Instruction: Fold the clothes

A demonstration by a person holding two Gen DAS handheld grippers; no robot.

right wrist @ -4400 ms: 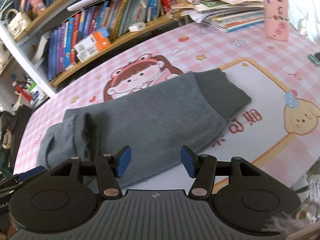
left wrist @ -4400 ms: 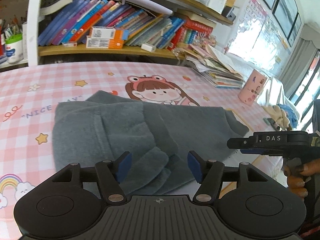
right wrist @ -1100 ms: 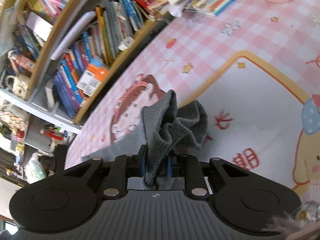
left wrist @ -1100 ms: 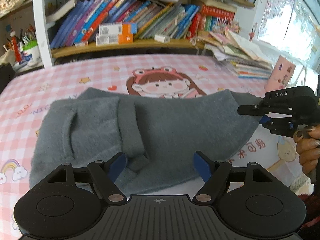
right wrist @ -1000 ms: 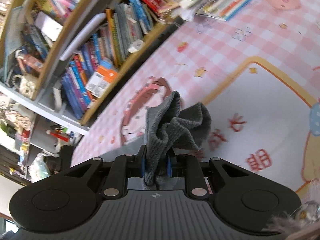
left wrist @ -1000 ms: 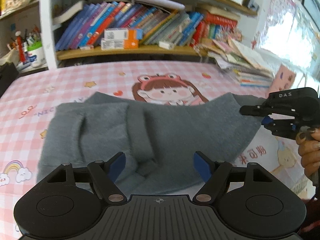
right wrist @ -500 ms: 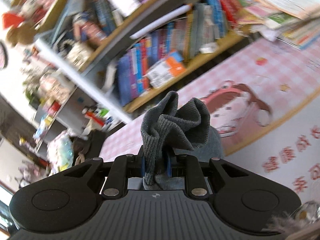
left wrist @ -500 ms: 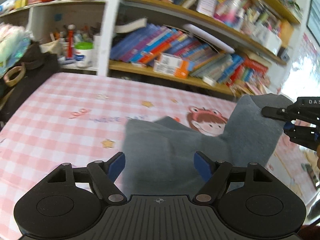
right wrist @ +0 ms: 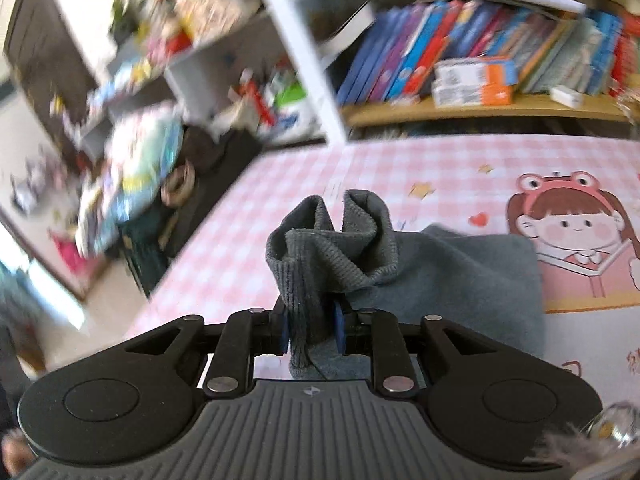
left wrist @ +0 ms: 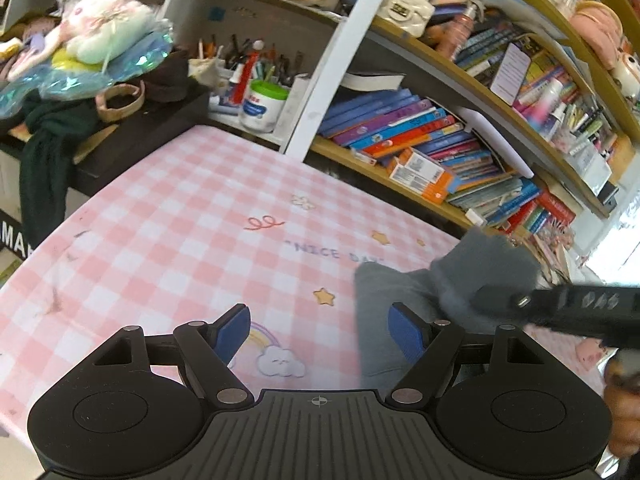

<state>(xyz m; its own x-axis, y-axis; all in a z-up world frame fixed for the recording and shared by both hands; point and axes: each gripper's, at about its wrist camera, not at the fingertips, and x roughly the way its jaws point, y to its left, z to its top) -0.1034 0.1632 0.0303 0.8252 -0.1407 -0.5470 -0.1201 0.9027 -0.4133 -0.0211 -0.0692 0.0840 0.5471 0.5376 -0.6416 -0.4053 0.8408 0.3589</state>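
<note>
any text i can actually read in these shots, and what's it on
"NICE DA": pink checked tablecloth, the rest hidden by the grey garment.
"MA": white letters on a dark panel at the left edge, cut off.
Right tool marking: too blurred.
Book spines, orange box, white jar: too small.

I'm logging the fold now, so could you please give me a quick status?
Right tongs shut on the grey knitted garment's ribbed edge, lifted off the pink checked tablecloth. Left tongs open, empty. Nothing in the way.
</note>
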